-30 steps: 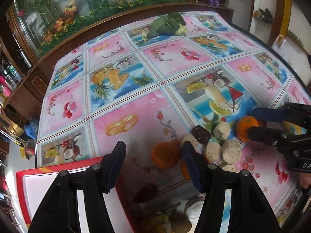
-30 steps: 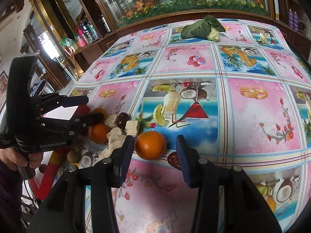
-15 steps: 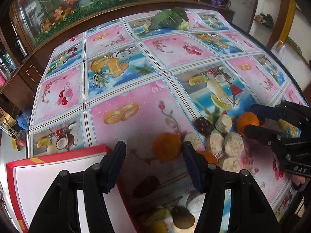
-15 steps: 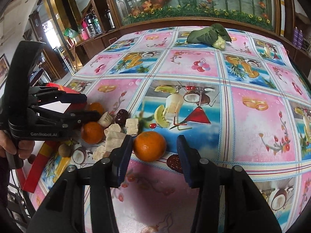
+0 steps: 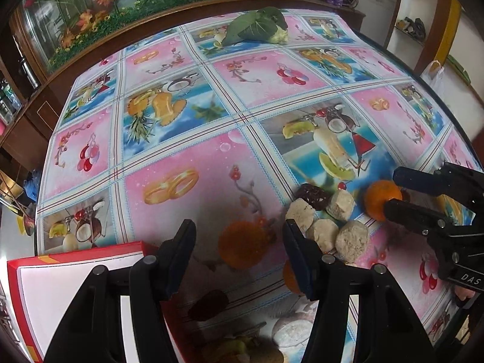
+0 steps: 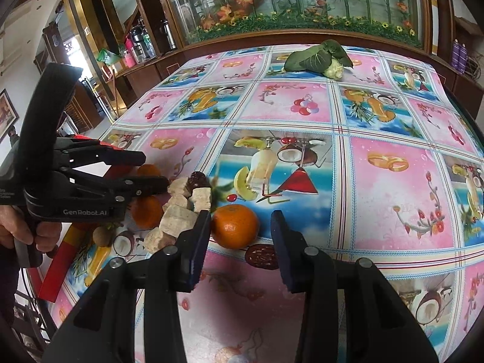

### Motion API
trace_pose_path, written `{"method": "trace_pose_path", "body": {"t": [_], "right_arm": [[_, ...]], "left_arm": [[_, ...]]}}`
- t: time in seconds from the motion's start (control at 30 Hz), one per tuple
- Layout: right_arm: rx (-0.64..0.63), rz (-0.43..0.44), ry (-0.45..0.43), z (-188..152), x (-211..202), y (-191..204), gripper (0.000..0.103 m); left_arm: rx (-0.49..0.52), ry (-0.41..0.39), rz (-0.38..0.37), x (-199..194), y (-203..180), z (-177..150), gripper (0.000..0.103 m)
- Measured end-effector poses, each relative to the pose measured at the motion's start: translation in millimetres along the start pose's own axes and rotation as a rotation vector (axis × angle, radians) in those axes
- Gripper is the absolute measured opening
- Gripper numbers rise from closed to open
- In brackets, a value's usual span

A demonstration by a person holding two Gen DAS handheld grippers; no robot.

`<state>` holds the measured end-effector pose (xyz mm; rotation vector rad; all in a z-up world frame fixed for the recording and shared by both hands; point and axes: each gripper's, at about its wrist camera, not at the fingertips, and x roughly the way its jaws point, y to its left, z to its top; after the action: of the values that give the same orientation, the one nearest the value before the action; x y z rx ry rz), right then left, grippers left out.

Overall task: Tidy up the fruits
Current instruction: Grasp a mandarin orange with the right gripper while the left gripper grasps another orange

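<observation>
Right hand-held gripper (image 6: 240, 243) (jaws apart) straddles one of three oranges (image 6: 235, 226).

Left tongs (image 5: 237, 254) have drawn back from the orange (image 5: 242, 243)

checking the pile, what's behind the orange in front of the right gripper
Behind the orange lies bare printed tablecloth; far back sits a leafy cabbage. Beige chunks and a dark piece lie behind-left. Its underside is hidden.

Right gripper (image 6: 240, 243) fingers (image 6: 198, 242) spread around an orange (image 6: 235, 226), pale chunks (image 6: 178, 216) just left, floral tablecloth (image 6: 393, 211)
</observation>
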<state>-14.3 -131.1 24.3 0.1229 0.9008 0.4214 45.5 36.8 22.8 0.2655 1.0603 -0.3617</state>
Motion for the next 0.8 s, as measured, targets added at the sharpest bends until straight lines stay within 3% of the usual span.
{"method": "trace_pose_path", "body": {"t": [0.07, 0.37, 0.63, 0.8], "right_arm": [[-0.003, 0.003, 0.004, 0, 0, -1, 0.043], [0.001, -0.005, 0.002, 0, -3, -3, 0.043], [0.004, -0.003, 0.003, 0, -3, -2, 0.043], [0.002, 0.0, 0.004, 0, -3, -2, 0.043]], "left_arm": [[-0.014, 0.014, -0.017, 0, 3, -2, 0.05], [0.059, -0.066, -0.134, -43, -20, -38, 0.051], [0.161, -0.051, -0.164, -59, -61, -78, 0.052], [0.131, -0.079, -0.155, -65, -59, -83, 0.052]]}}
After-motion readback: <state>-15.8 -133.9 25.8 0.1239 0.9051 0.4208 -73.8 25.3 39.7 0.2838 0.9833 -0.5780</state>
